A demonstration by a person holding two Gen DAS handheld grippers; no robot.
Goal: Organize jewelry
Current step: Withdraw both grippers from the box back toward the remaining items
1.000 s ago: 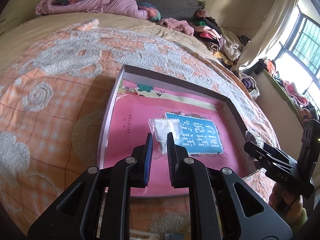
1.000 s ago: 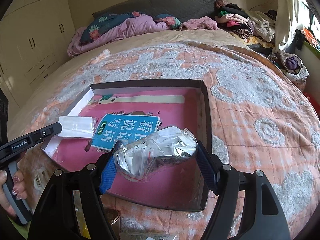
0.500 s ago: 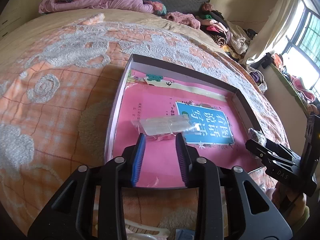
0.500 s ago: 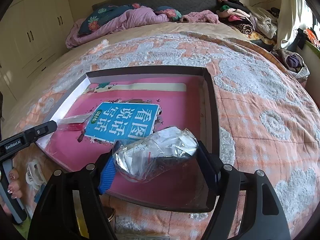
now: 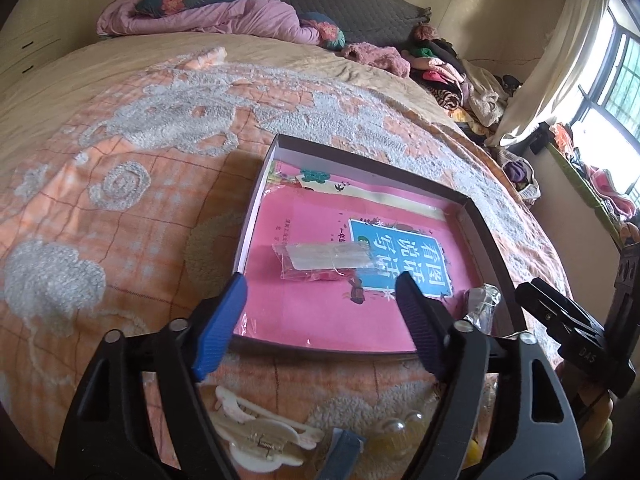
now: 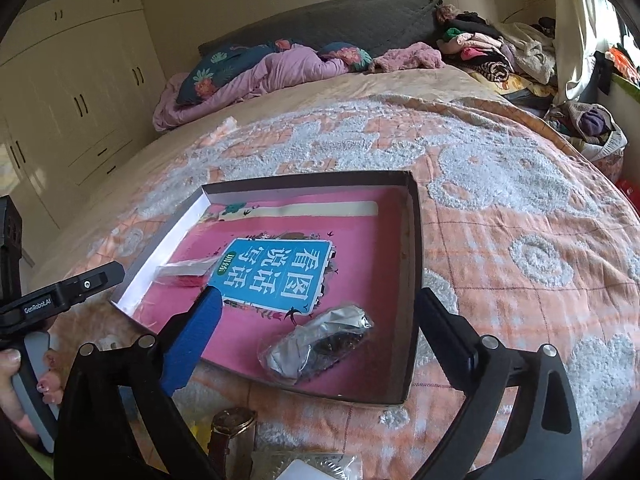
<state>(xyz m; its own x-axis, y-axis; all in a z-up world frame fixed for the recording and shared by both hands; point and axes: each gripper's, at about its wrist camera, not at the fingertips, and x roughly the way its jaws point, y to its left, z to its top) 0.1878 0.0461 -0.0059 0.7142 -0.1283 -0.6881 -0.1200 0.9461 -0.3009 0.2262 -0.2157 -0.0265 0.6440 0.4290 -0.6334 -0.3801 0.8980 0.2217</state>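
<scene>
A shallow box lined with a pink book cover lies on the bed. A clear flat packet lies inside near its left wall. A crinkled silvery bag lies inside near its right front corner. My left gripper is open and empty, just in front of the box's near wall. My right gripper is open, its jaws wide on either side of the silvery bag, not touching it.
In front of the box on the orange quilt lie a white hair claw, a wristwatch, a clear bead piece and a plastic packet. Bedding and clothes pile at the headboard.
My left gripper let go of the clear packet, opened wide and drew back. My right gripper opened and the silvery bag dropped into the box.
</scene>
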